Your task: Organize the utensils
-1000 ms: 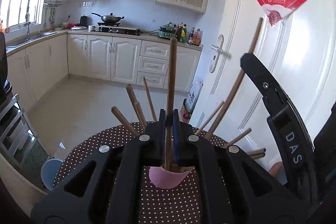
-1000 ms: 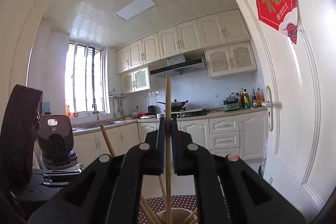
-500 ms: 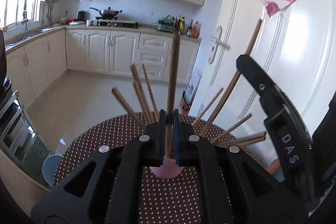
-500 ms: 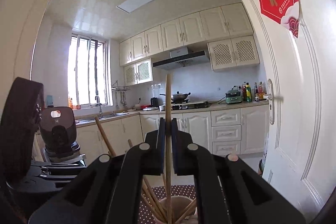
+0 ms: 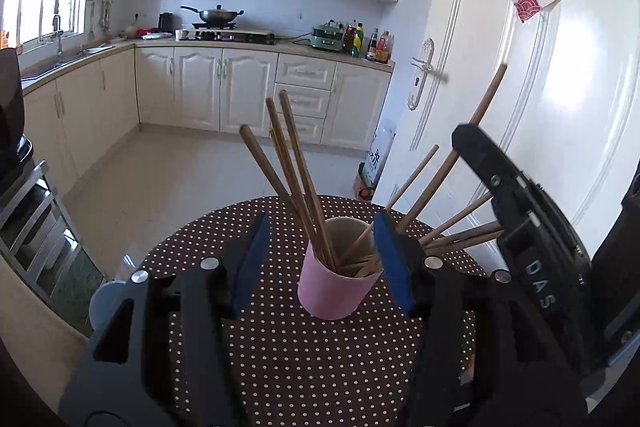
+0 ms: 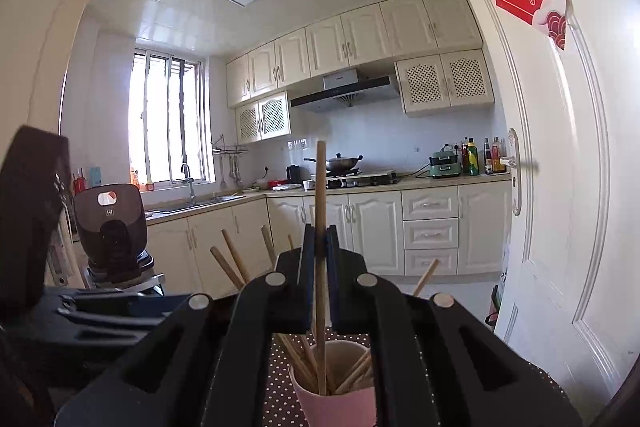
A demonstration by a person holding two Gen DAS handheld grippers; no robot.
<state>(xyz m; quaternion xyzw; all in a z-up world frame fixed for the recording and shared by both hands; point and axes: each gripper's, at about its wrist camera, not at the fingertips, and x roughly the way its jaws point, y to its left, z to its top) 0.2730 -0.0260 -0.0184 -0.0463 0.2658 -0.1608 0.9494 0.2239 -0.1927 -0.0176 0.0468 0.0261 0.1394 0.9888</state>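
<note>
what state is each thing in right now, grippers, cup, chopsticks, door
left gripper: open, jaws have just been opening, nothing pinched, pads either side of the cup
right gripper: shut on one chopstick, held upright with its lower end inside the cup
pink cup: upright on the dotted table, holding chopsticks
loose chopsticks: leaning against the cup rim, fanned outward
white door: state unclear

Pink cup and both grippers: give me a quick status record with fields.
cup: pink cup upright on the dotted tablecloth, holding a fan of wooden chopsticks
left gripper: left gripper has just been opening; its jaws stand apart either side of the cup, gripping nothing
right gripper: right gripper shut on one chopstick, upright, lower end down in the cup
left to do: release that chopstick
</note>
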